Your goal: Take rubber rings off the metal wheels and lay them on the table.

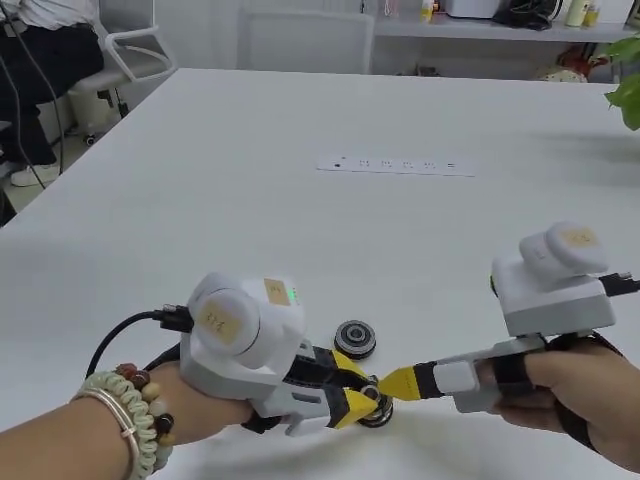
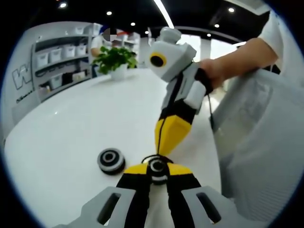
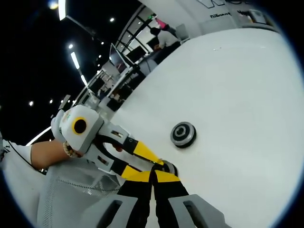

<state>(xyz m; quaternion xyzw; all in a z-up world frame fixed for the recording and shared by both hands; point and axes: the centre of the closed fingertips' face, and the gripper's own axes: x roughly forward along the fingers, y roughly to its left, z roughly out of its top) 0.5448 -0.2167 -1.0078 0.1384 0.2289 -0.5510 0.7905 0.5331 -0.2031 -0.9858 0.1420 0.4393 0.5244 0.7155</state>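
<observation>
A small metal wheel with a black rubber ring sits low over the white table, and my left gripper is shut on it. In the left gripper view the wheel is clamped between the yellow tips of my left gripper. My right gripper comes in from the right, its tips pinched together at the wheel's rim. There a thin black loop of the rubber ring lifts off the wheel toward the right gripper. A second ringed wheel lies flat just beyond.
A white power strip lies flat in the middle of the table. An office chair stands past the far left corner. A green plant is at the right edge, and shelves run along the back wall.
</observation>
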